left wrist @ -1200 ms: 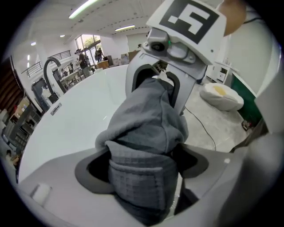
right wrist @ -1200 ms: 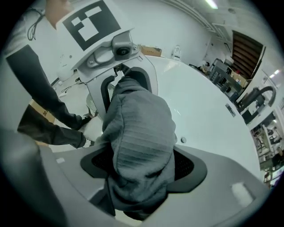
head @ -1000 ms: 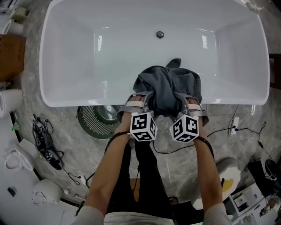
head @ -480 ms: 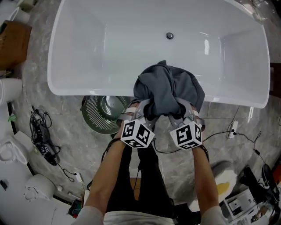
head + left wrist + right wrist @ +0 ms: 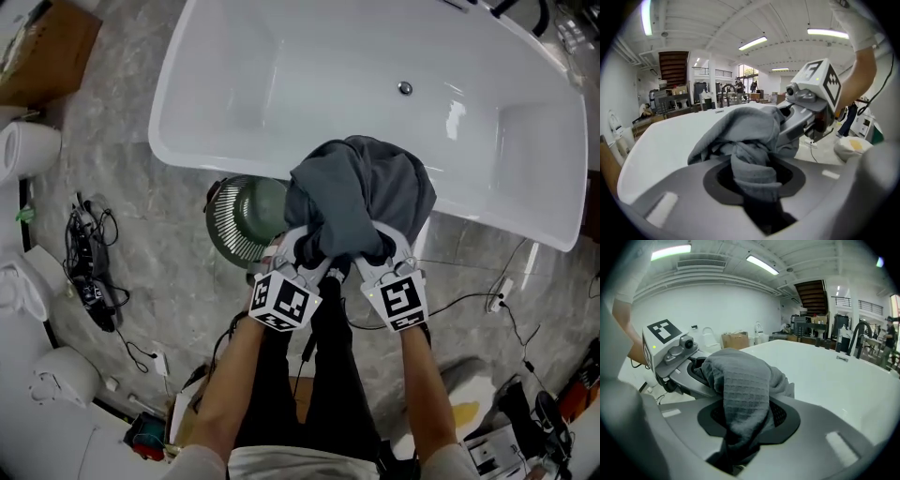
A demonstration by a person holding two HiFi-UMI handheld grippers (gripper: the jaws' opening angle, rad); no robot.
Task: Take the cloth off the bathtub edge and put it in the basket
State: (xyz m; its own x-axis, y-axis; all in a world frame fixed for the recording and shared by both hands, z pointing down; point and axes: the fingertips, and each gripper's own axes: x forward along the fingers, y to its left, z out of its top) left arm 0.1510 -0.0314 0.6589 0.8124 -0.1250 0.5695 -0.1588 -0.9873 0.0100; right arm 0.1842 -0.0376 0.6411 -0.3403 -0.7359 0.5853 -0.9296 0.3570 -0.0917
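Note:
A dark grey cloth (image 5: 361, 192) hangs bunched between my two grippers, above the near rim of the white bathtub (image 5: 202, 159). My left gripper (image 5: 300, 247) pinches its left fold and its jaws are still closing on it. My right gripper (image 5: 379, 246) pinches the right fold, its jaws also closing. In the left gripper view the cloth (image 5: 751, 140) runs down between the dark pads. The right gripper view shows the waffle-textured cloth (image 5: 740, 380) gripped the same way. A round slatted basket (image 5: 234, 223) stands on the floor just left of the cloth, against the tub.
A tangle of cables (image 5: 92, 281) lies on the marble floor at left, beside white toilets (image 5: 52, 380). A cardboard box (image 5: 47, 47) sits at top left. Another cable and a plug strip (image 5: 502, 292) lie at right. The person's legs stand below the grippers.
Both grippers have closed on the cloth's near folds and drawn it back off the tub edge. The view has swung so the basket shows more fully beside the cloth.

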